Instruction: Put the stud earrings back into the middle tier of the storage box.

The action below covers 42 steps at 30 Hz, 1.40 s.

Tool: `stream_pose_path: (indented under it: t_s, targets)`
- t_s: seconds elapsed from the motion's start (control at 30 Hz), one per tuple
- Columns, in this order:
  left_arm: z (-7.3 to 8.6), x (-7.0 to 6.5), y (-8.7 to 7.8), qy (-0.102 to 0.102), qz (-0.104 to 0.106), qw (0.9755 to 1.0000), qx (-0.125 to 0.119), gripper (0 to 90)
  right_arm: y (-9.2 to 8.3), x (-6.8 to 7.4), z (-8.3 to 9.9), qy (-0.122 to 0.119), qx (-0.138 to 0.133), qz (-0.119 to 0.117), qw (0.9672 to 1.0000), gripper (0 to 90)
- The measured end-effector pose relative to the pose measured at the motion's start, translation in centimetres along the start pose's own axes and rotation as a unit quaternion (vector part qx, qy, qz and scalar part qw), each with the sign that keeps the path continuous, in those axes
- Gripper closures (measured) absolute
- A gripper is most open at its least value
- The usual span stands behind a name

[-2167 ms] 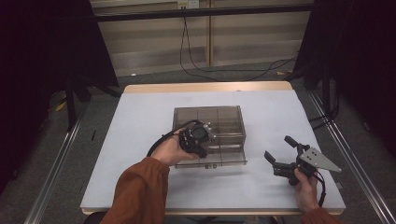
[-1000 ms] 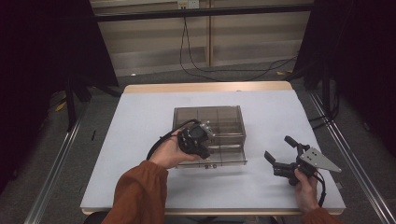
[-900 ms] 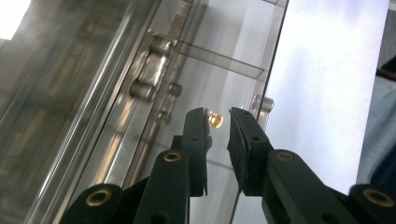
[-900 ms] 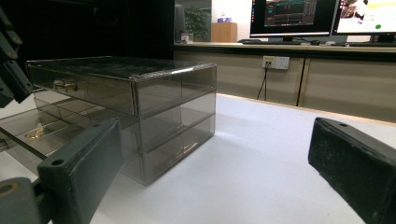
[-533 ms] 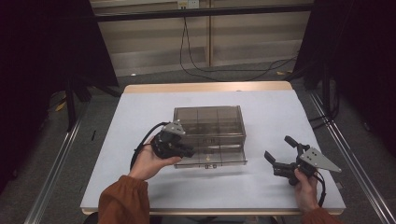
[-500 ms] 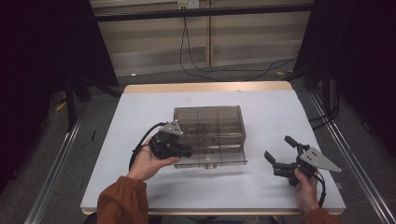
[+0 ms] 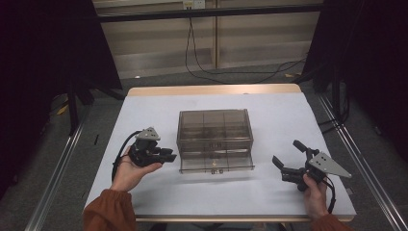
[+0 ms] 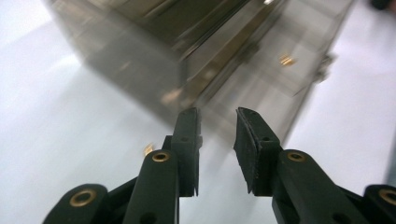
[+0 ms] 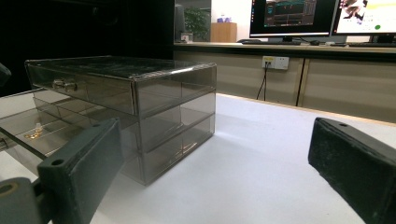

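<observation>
A smoky transparent plastic chest of small drawers point(image 7: 215, 137) stands in the middle of the white table point(image 7: 284, 115), its lowest drawer point(image 7: 216, 163) pulled out toward the person, with something small and brass-coloured point(image 9: 33, 133) lying inside. The left gripper point(image 7: 166, 155) sits just beside the chest's left front corner, apart from it; its jaws have just been opening and now stand a narrow gap apart with nothing between them, the chest's side blurred beyond them in the left gripper view. The right gripper point(image 7: 285, 166) rests low on the table, well to the right of the open drawer, jaws spread wide and empty. The step in hand looks like the release after drawing the drawer open, with the left hand point(image 7: 126, 173) clear of the chest. Next, I judge, one gripper must reach into the open drawer for its small content, or press the drawer front squarely home; either calls for a level, careful approach so the light chest does not slide
</observation>
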<state>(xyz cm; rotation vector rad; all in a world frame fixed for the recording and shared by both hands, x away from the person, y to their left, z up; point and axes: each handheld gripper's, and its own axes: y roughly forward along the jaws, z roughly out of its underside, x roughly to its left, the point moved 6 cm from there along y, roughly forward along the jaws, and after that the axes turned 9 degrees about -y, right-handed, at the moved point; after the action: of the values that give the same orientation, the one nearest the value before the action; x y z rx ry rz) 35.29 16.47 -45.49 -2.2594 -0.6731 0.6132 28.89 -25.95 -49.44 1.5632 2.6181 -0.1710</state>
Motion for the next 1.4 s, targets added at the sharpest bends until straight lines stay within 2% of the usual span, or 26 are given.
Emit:
stream_pose_path:
  t_s: [0.03,0.17,0.23,0.33,0.47,0.5,0.57,0.67,0.77,0.8,0.83,0.87,0.9,0.97,1.03,1.1,1.2,1.33,1.37,1.4]
  targets:
    - [0.3,0.6,0.2,-0.005,0.0,0.9999,0.011,71.2,0.0,0.0,0.0,0.0,0.0,0.0,1.0,2.8]
    - [0.8,2.1,1.0,-0.007,-0.025,0.9983,0.052,72.5,0.0,0.0,0.0,0.001,0.001,0.0,1.0,2.8]
    - [1.0,2.7,1.5,-0.001,-0.036,0.9969,0.07,72.9,0.0,0.0,0.0,0.0,0.0,0.0,1.0,2.8]
    - [1.0,3.1,2.3,0.002,-0.04,0.9953,0.088,74.6,0.0,0.0,0.0,0.0,0.0,0.001,1.0,2.8]
    - [0.9,3.4,3.3,0.004,-0.041,0.9921,0.118,74.6,0.0,0.0,0.0,0.0,0.0,0.0,1.0,2.8]
    - [0.8,3.4,3.6,0.004,-0.042,0.9919,0.12,74.2,0.0,0.0,0.0,0.0,0.0,-0.001,1.0,2.8]
    - [0.7,3.6,4.0,0.005,-0.043,0.9896,0.137,73.7,0.0,0.0,0.0,0.0,0.0,-0.001,1.0,2.9]
    - [0.6,3.6,4.7,0.007,-0.042,0.9876,0.151,73.2,0.0,0.0,0.0,-0.001,-0.001,-0.001,1.0,2.8]
    - [0.5,3.7,5.0,0.011,-0.046,0.9841,0.171,72.2,0.0,0.0,0.0,0.0,0.0,-0.001,1.0,2.9]
    - [0.5,3.7,5.2,0.007,-0.044,0.9846,0.169,72.2,0.0,0.0,0.0,0.0,0.0,-0.001,1.0,2.9]
    - [0.5,3.7,5.2,0.01,-0.045,0.9827,0.179,71.7,0.0,0.0,0.0,-0.001,0.0,-0.001,1.0,2.9]
    - [0.4,3.8,5.3,0.009,-0.045,0.9837,0.174,71.7,0.0,0.0,0.0,-0.002,-0.001,-0.001,1.0,2.9]
    - [0.3,3.8,5.3,0.01,-0.041,0.983,0.179,71.7,0.0,0.0,0.0,-0.002,-0.001,-0.001,1.0,2.9]
    - [0.3,3.8,5.6,0.007,-0.04,0.9834,0.177,71.7,0.0,0.0,0.0,-0.002,-0.001,-0.001,1.0,2.9]
    - [0.2,3.7,5.8,0.006,-0.046,0.9814,0.186,71.6,0.0,0.0,0.0,-0.002,-0.001,-0.001,1.0,2.9]
    - [0.1,3.7,5.9,0.008,-0.044,0.9808,0.19,71.5,0.0,0.0,0.0,-0.002,-0.001,-0.001,1.0,2.9]
    - [-0.2,3.7,6.1,0.009,-0.041,0.981,0.189,71.3,0.0,0.0,0.0,-0.001,-0.001,-0.001,1.0,2.9]
    - [-0.4,3.7,6.3,0.008,-0.041,0.9802,0.194,73.7,0.0,0.0,0.0,-0.002,-0.001,-0.001,1.0,2.9]
    - [-0.3,3.7,6.3,0.006,-0.039,0.98,0.195,78.3,0.0,0.0,0.0,0.0,0.0,0.0,1.0,2.9]
    - [-0.3,3.7,6.3,0.006,-0.038,0.9799,0.196,78.3,0.0,0.0,0.0,0.0,0.0,0.0,1.0,2.9]
